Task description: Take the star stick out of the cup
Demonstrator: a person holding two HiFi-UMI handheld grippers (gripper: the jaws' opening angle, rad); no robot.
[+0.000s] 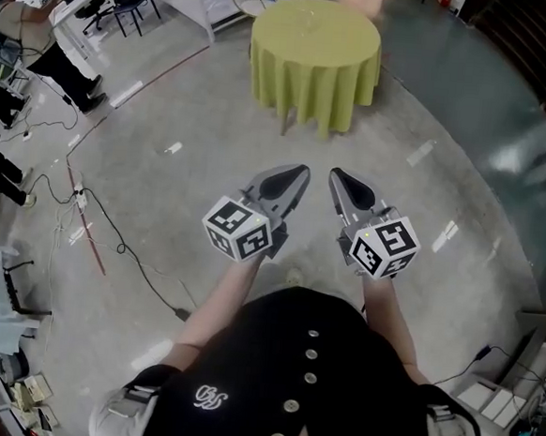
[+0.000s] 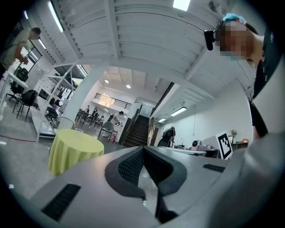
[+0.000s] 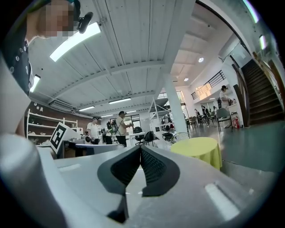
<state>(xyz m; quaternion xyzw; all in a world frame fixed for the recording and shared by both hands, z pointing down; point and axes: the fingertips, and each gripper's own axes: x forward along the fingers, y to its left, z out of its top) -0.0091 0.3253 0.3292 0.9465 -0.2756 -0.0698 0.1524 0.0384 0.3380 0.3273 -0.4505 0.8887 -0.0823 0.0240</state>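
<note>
A round table point(image 1: 314, 56) under a yellow-green cloth stands far ahead on the concrete floor. A small clear cup point(image 1: 307, 19) shows faintly on its top, and I cannot make out a star stick. The left gripper point(image 1: 304, 172) and right gripper point(image 1: 334, 174) are held side by side in front of the person's chest, well short of the table. Both are shut, with nothing between the jaws. In the left gripper view the left gripper point(image 2: 143, 149) points past the table point(image 2: 73, 149). In the right gripper view the table point(image 3: 198, 149) lies to the right of the right gripper point(image 3: 140, 149).
Cables point(image 1: 111, 237) and red tape lines run over the floor at the left. A person point(image 1: 42, 44) stands by desks at the far left. A wire-frame chair point(image 2: 64, 122) sits behind the table. Boxes and gear point(image 1: 512, 410) crowd the lower right. Stairs point(image 2: 138, 131) rise beyond.
</note>
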